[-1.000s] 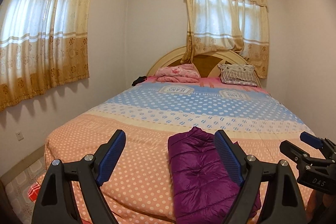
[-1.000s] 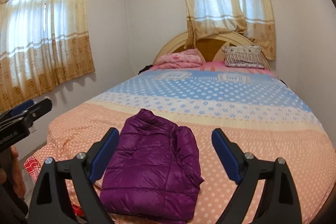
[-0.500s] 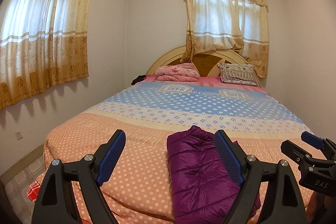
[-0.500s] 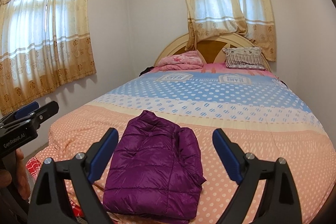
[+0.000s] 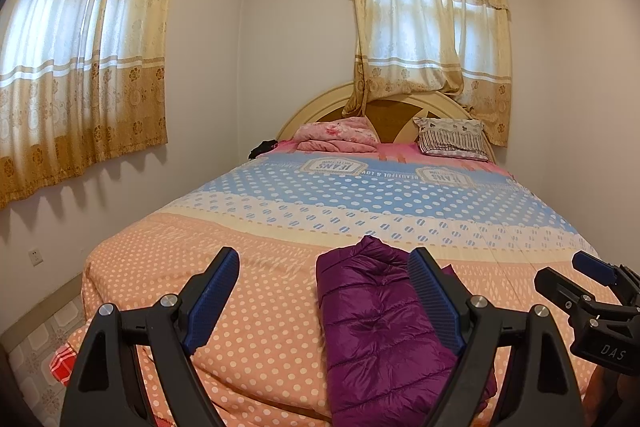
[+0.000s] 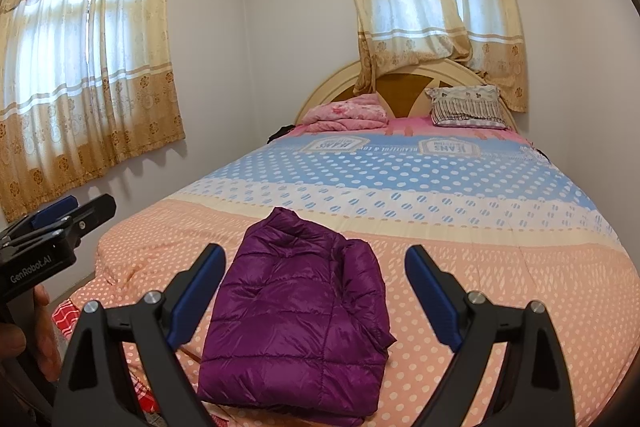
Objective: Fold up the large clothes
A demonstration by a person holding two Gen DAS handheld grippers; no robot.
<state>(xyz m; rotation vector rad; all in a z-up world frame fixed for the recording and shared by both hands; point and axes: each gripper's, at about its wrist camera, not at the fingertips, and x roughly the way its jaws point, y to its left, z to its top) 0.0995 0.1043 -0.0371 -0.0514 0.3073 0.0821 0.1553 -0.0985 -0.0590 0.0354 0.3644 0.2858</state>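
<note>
A purple puffer jacket (image 6: 296, 319) lies folded into a compact rectangle near the foot of the bed (image 6: 500, 291), collar end pointing towards the headboard. In the left wrist view the same jacket (image 5: 380, 331) sits right of centre, partly behind the right finger. My left gripper (image 5: 324, 291) hovers above the bed's foot, open, nothing between its blue pads. My right gripper (image 6: 316, 287) stands open too, above and in front of the jacket, not touching it. Each gripper shows at the edge of the other's view.
The bedspread is dotted orange near me and blue farther off. A pink folded blanket (image 5: 336, 135) and a striped pillow (image 5: 452, 139) lie by the headboard. Curtained windows are on the left wall and behind the bed. A red checked cloth (image 5: 64, 365) hangs at the bed's left corner.
</note>
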